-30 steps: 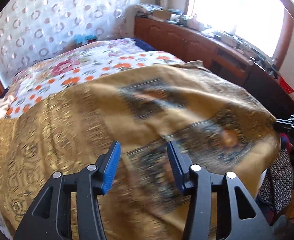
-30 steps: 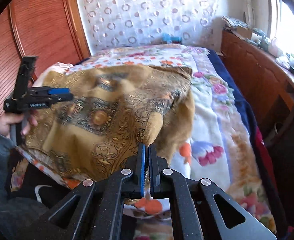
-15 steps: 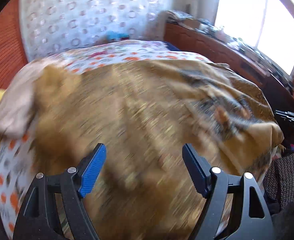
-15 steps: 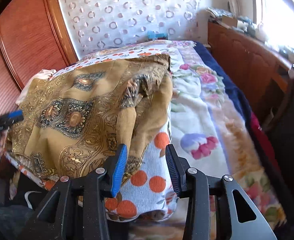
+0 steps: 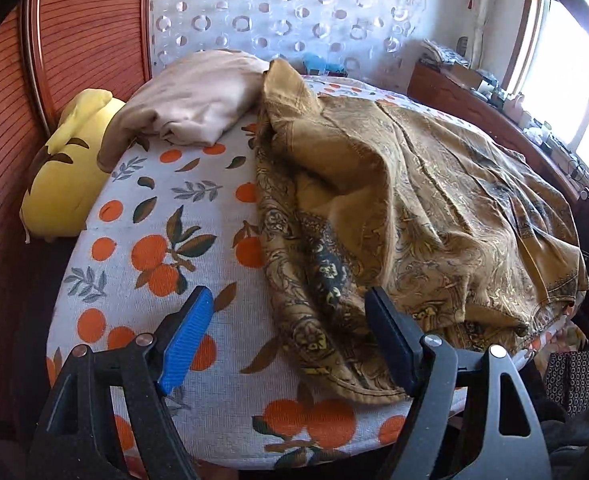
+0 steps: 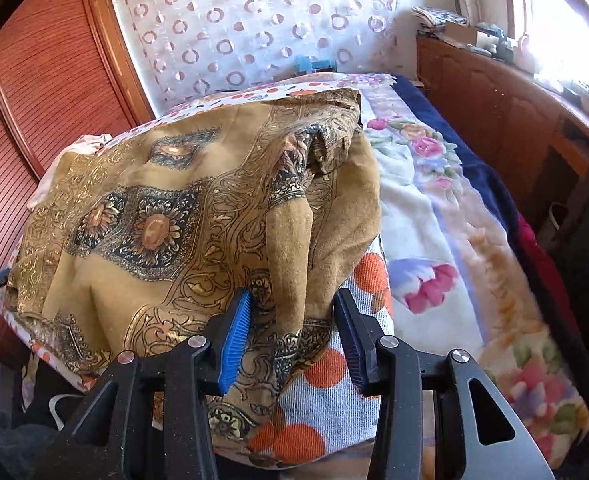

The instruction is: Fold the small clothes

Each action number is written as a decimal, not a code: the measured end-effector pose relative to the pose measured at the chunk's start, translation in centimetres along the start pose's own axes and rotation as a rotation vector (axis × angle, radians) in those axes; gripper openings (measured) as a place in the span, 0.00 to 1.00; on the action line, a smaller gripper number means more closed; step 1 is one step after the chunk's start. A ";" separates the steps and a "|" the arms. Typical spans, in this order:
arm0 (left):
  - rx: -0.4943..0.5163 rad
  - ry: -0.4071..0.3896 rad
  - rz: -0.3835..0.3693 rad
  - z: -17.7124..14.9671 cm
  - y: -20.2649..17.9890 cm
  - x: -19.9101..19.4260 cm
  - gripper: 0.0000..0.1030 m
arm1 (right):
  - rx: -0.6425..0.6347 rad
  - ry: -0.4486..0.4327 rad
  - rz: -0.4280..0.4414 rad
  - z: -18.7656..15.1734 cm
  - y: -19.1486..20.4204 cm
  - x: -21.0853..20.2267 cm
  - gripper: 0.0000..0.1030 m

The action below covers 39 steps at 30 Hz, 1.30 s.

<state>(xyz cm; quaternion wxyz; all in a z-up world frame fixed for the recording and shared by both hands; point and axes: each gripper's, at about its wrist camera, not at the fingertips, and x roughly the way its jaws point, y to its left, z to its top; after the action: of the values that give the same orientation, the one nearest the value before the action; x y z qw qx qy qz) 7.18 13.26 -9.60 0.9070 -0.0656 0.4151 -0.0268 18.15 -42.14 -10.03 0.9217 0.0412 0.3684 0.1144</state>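
Here the gold patterned garment (image 6: 166, 216) lies heaped on the orange-print cover (image 5: 154, 248) of the bed, bunched toward the cover's right half in the left wrist view and draped over its near corner in the right wrist view. The left gripper (image 5: 286, 336) hangs above the near edge of the cover with its jaws wide apart and nothing held; the garment's hem lies below, at about 1 o'clock from the gap, and the blue pad (image 5: 184, 344) sits over bare orange print. The right gripper (image 6: 294, 340) has its jaws partly apart, having just been opening, and a hanging fold of the garment falls between them; the pads do not press on it as far as the view shows. At 11 o'clock in the left wrist view a folded beige cloth (image 5: 190, 100) rests at the far end of the cover, touching the garment's upper tip, and a yellow plush toy (image 5: 64, 172) lies at 10 o'clock against the wooden wall. At 3 o'clock in the right wrist view a floral blanket (image 6: 434, 216) covers the rest of the bed. The tip of the left gripper shows at 9 o'clock in that view.
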 end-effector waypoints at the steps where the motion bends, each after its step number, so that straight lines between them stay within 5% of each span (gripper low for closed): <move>1: 0.003 -0.001 0.001 -0.1 -0.3 -0.1 0.77 | 0.010 -0.004 0.003 0.1 0.0 0.0 0.43; 5: 0.027 -0.007 0.019 -0.2 -0.5 0.0 0.77 | 0.009 -0.021 -0.003 0.2 0.1 0.3 0.43; 9: 0.011 -0.013 0.006 -0.4 0.1 -0.5 0.77 | 0.025 -0.015 0.052 0.5 0.2 1.0 0.08; 15: -0.010 -0.037 0.000 -0.9 1.0 -2.2 0.77 | -0.041 -0.110 0.087 4.0 3.4 -1.3 0.06; 24: -0.015 -0.094 0.015 -1.0 2.2 -5.3 0.77 | -0.375 -0.198 0.328 10.2 21.3 -2.9 0.06; 31: -0.022 -0.119 0.025 -1.3 3.6 -7.0 0.77 | -0.560 -0.036 0.576 6.7 34.6 -1.1 0.06; 34: -0.029 -0.116 0.023 -1.6 4.2 -7.1 0.77 | -0.570 0.018 0.550 6.2 36.2 0.7 0.15; 38: -0.035 -0.113 0.018 -1.8 4.3 -7.0 0.77 | -0.516 -0.006 0.553 7.5 34.8 0.8 0.46; 39: -0.036 -0.114 0.012 -1.8 4.2 -6.9 0.77 | -0.509 -0.021 0.541 7.7 33.9 0.3 0.47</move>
<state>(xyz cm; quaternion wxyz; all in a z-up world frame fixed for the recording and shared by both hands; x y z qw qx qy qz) 1.26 17.99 -6.17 0.9281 -0.0807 0.3634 -0.0099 17.55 -9.07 0.76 0.8425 -0.0924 0.2946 0.4415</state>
